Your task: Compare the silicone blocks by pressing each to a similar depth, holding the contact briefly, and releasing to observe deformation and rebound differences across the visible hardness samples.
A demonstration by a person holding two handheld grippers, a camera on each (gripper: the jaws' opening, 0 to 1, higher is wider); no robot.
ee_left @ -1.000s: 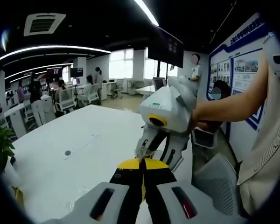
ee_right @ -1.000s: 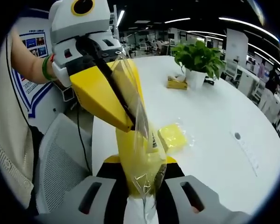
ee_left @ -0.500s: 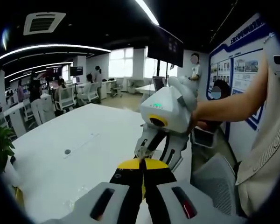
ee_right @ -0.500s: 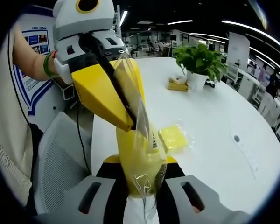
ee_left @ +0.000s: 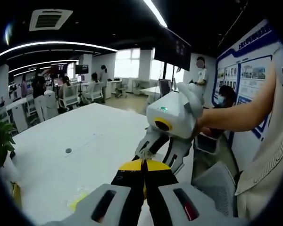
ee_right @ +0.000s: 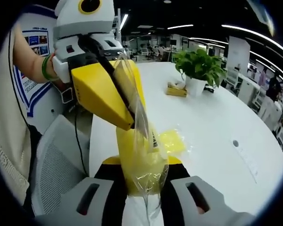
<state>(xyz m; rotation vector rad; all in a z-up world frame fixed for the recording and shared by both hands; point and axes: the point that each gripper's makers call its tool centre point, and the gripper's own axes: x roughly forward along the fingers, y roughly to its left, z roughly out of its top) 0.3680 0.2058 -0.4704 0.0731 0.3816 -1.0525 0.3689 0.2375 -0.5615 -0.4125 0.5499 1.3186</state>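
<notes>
Bagged yellow block (ee_right: 140, 162) — between both grippers' fingers

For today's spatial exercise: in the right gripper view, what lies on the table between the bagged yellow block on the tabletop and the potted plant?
In the right gripper view, only bare white table lies between the bagged block and the potted plant.
</notes>
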